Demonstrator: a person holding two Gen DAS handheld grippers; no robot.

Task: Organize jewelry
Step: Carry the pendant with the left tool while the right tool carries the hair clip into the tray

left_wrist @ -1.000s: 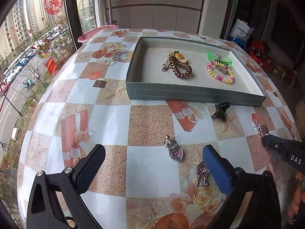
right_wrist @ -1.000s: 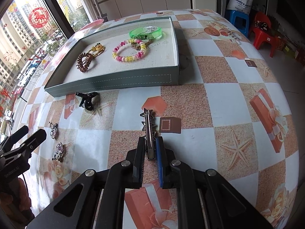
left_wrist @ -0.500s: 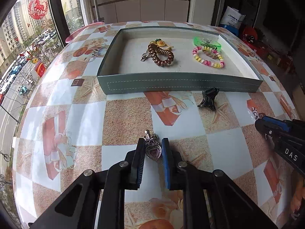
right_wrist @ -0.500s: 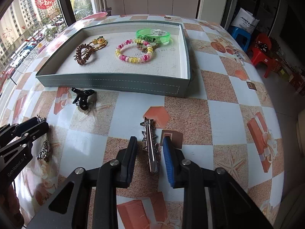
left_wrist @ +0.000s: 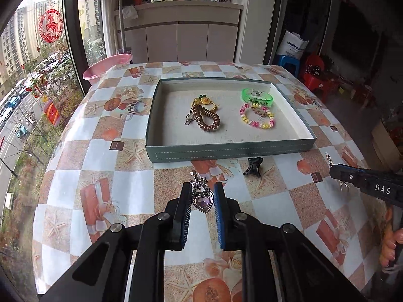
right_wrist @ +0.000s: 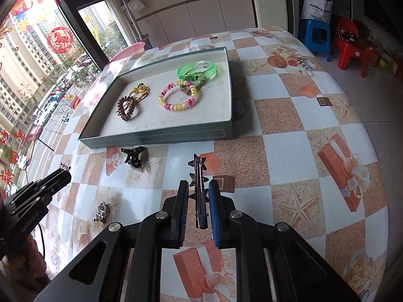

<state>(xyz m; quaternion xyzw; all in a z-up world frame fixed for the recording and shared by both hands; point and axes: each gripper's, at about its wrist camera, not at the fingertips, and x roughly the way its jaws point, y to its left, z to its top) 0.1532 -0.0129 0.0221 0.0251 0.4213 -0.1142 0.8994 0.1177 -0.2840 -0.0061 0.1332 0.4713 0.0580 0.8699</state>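
In the left wrist view the left gripper (left_wrist: 201, 198) is clamped on a purple heart pendant (left_wrist: 202, 200) at lower centre, its jaws pressed to the charm's sides, apparently lifted off the checkered tablecloth (left_wrist: 100, 151). In the right wrist view the right gripper (right_wrist: 198, 198) holds a star-studded hair clip (right_wrist: 200, 188) at lower centre; whether the narrowly spaced jaws pinch the thin bar cannot be told. Beyond them, a black claw clip (left_wrist: 253, 167) lies just short of the grey-green tray (left_wrist: 226, 151), and a second heart pendant (right_wrist: 101, 210) lies at lower left of the right view. In the tray at upper centre lie a brown spiral hair tie (left_wrist: 207, 122), a yellow flower charm (left_wrist: 204, 100), a beaded bracelet (left_wrist: 257, 118) and a green wristband (left_wrist: 257, 97). Judging by this, the sorting is roughly half done, with four pieces left to place.
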